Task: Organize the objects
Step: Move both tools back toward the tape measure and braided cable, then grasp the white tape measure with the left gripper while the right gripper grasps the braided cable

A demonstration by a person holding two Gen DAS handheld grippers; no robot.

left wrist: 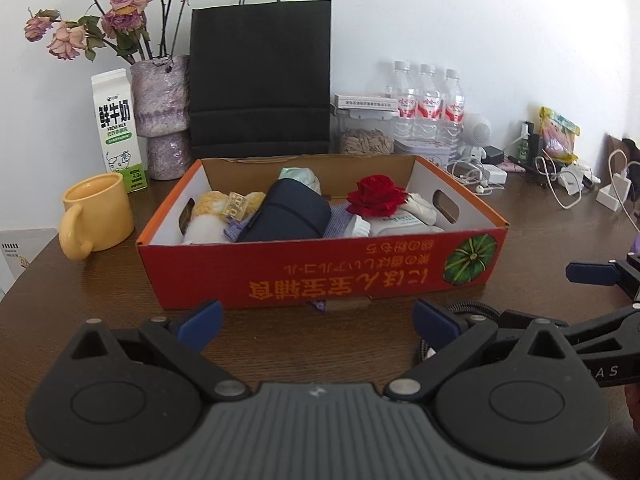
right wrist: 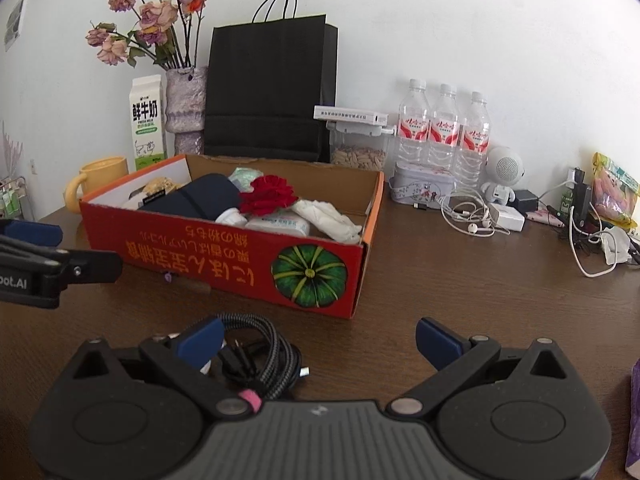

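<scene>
On the desk (right wrist: 440, 280), both tongs, left (left wrist: 318, 322) and right (right wrist: 318, 344), gape wide before the red box (left wrist: 320, 268); a coiled cable (right wrist: 260, 360) lies beneath the right pair.

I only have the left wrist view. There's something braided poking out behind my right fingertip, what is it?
Observer: A coiled braided cable lying on the table, in front of the red box; the right wrist view shows the whole coil.
Operator: Is the right gripper holding it?
Observer: No. The right gripper is open; the coil lies beside its left fingertip, not between the jaws.
Operator: Any band on the cable?
Observer: Yes, a pink strap wraps the coil at its near edge.
Operator: And my own gripper?
Observer: The left gripper is open too, holding nothing.
</scene>
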